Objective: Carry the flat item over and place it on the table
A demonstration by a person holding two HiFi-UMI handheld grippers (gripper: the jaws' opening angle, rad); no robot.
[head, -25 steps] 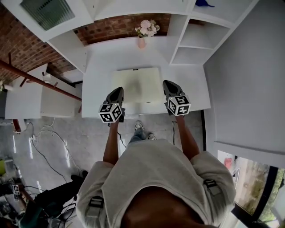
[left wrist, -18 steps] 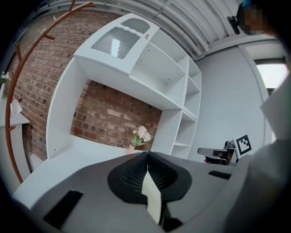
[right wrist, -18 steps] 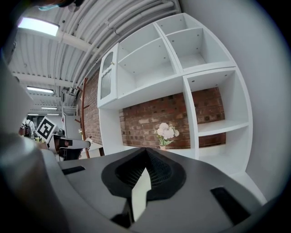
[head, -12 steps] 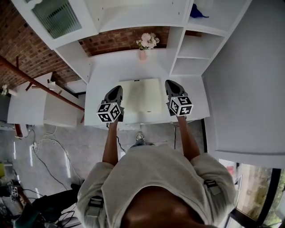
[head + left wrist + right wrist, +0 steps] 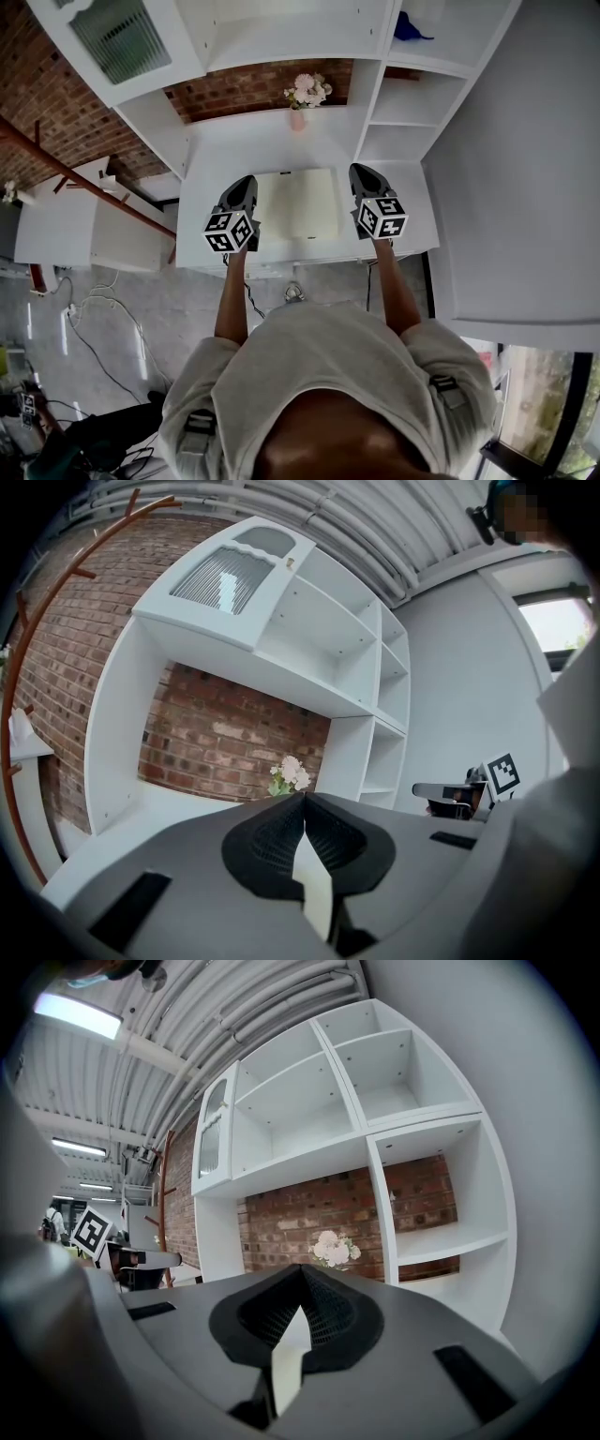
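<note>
The flat item (image 5: 296, 202) is a pale cream panel held level just above the white table (image 5: 281, 142), between my two grippers. My left gripper (image 5: 245, 190) is shut on its left edge, my right gripper (image 5: 360, 178) on its right edge. In the left gripper view the dark pads of the left gripper (image 5: 302, 803) close on the thin edge of the flat item (image 5: 315, 888). The right gripper view shows the same: the right gripper (image 5: 302, 1281) pinches the edge of the flat item (image 5: 289, 1361).
A pink vase of flowers (image 5: 302, 93) stands at the back of the table against a brick wall. White open shelves (image 5: 403, 98) rise at the right, a glass-door cabinet (image 5: 117, 42) at upper left. A red-brown rack (image 5: 75, 173) and floor cables (image 5: 94, 319) lie left.
Both grippers and the panel have moved forward, from the table's front edge to farther over the tabletop. Both grips stay closed.
</note>
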